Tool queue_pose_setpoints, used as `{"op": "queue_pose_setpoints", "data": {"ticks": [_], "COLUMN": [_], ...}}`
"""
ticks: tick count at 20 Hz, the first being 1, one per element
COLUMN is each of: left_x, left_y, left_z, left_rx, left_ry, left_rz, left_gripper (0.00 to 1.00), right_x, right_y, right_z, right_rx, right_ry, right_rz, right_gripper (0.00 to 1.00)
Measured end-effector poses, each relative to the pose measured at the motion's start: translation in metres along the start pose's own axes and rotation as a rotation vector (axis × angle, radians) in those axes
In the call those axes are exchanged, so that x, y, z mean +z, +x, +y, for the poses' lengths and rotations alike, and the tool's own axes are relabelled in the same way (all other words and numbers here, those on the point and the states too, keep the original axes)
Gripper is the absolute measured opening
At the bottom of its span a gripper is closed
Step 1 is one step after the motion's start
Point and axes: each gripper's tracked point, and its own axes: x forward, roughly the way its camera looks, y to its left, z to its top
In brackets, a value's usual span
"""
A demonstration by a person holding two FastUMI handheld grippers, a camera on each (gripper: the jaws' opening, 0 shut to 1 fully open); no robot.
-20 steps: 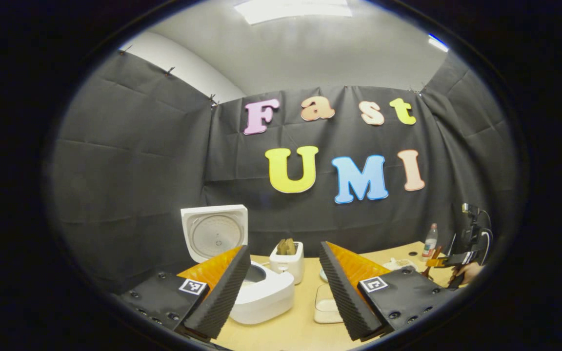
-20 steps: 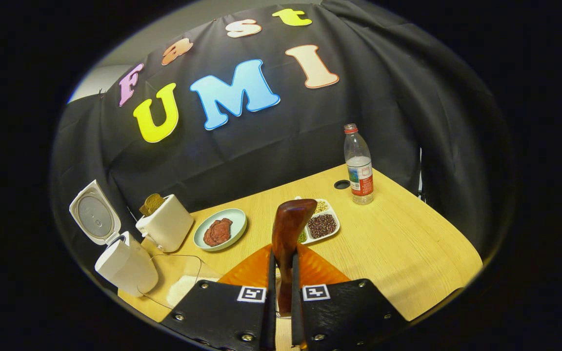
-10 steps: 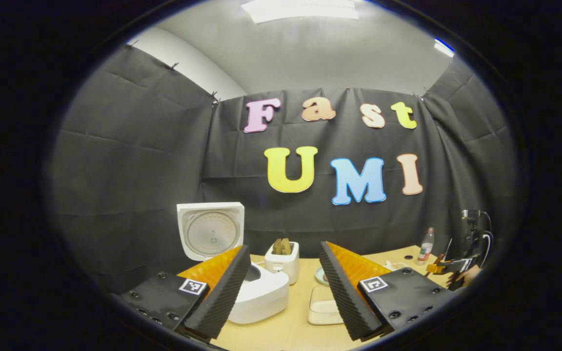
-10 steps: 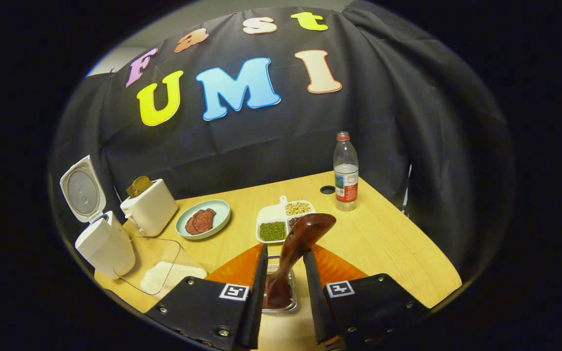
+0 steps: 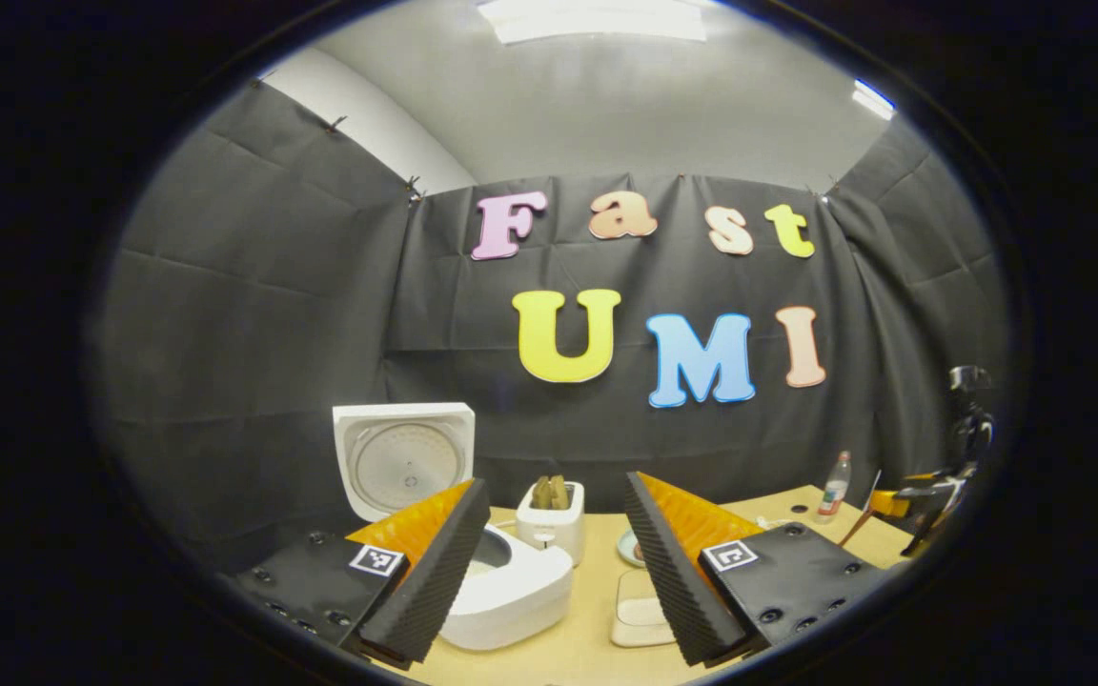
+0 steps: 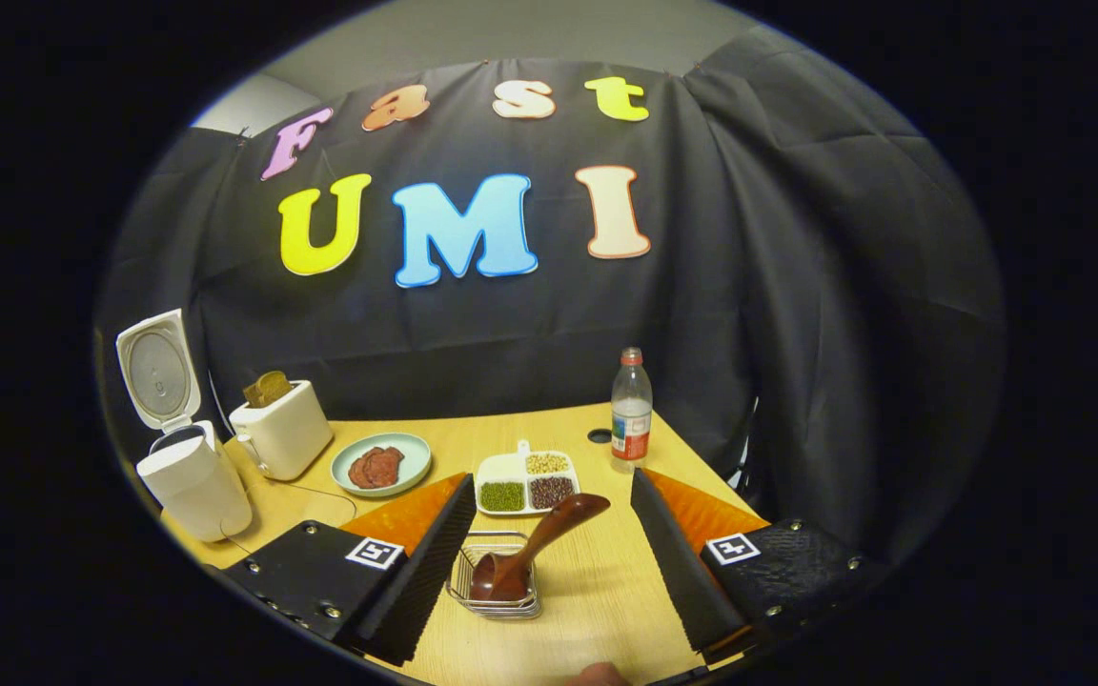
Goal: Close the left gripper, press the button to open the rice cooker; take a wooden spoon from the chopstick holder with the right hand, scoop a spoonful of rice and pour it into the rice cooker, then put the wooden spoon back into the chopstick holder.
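Observation:
The white rice cooker [image 5: 511,591] stands with its lid [image 5: 403,457] raised, just beyond my left gripper [image 5: 555,519], which is open with nothing between its fingers. The cooker [image 6: 192,481] also stands at the far left in the right gripper view. The dark wooden spoon [image 6: 535,553] rests in the wire chopstick holder [image 6: 497,595], bowl down and handle leaning to the right. My right gripper [image 6: 549,529] is open around the holder, fingers well apart from the spoon. That right gripper [image 5: 921,495] also shows at the far right in the left gripper view.
A clear rice container [image 5: 640,610] lies on the wooden table [image 6: 701,476] right of the cooker. A white toaster [image 6: 280,433] with bread, a green plate [image 6: 380,465] of meat, a divided bean dish [image 6: 523,484] and a water bottle [image 6: 631,412] stand farther back.
My right gripper has opened and let go of the wooden spoon, which now sits in the chopstick holder; the gripper has drawn back. The left gripper has stayed open.

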Motion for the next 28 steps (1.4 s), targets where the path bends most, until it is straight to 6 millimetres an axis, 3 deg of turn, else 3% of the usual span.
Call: {"op": "queue_pose_setpoints", "data": {"ticks": [1,5,11,19,23,25,28], "left_x": [0.002,0.016,0.04,0.06,0.052,0.045,0.03], "left_y": [0.008,0.044,0.108,0.202,0.247,0.272,0.303], "left_z": [0.008,0.044,0.115,0.201,0.242,0.26,0.274], "left_rx": [0.01,0.05,0.14,0.212,0.249,0.268,0.263], "left_ry": [0.003,0.01,0.047,0.087,0.049,0.034,-0.003], "left_rz": [-0.002,-0.031,-0.05,-0.058,-0.028,-0.009,0.04], "left_gripper": [1.0,0.98,0.98,0.95,1.0,0.97,0.95], "right_x": [0.01,0.045,0.073,0.064,0.053,0.047,0.043], "right_y": [-0.008,-0.037,-0.067,-0.091,-0.103,-0.109,-0.118], "right_z": [0.004,0.022,0.032,0.051,0.051,0.048,0.045], "right_rx": [-0.002,0.002,-0.045,-0.119,-0.162,-0.181,-0.201], "right_ry": [-0.009,-0.001,-0.001,-0.015,-0.024,-0.017,-0.027], "right_rz": [-0.024,-0.105,-0.18,-0.188,-0.174,-0.162,-0.153], "right_gripper": [0.99,1.0,0.99,0.99,0.99,0.99,0.99]}}
